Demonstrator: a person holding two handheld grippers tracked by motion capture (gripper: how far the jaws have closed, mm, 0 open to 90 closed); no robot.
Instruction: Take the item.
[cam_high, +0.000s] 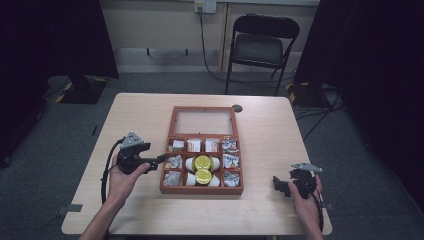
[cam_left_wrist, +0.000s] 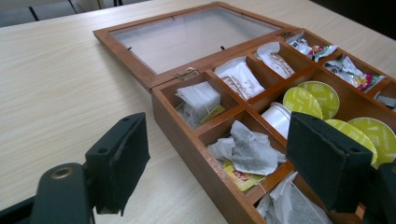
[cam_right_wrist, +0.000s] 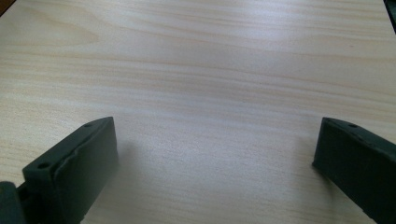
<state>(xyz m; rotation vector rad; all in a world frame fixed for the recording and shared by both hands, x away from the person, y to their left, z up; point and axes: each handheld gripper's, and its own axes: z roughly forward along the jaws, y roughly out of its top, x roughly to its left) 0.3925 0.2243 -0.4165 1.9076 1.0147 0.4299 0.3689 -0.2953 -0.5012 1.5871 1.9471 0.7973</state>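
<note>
High view: one wooden box (cam_high: 201, 190), four yellow-lidded cups (cam_high: 203, 162).

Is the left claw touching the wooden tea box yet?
Apart. The left gripper view shows the left claw open astride the tea box wall, gaps on both sides.

Wooden box (cam_high: 201, 190), lid (cam_high: 203, 121) laid flat toward far edge: blocks table (cam_high: 270, 145) centre. Left and right strips bare, passable; near edge open in front.
</note>
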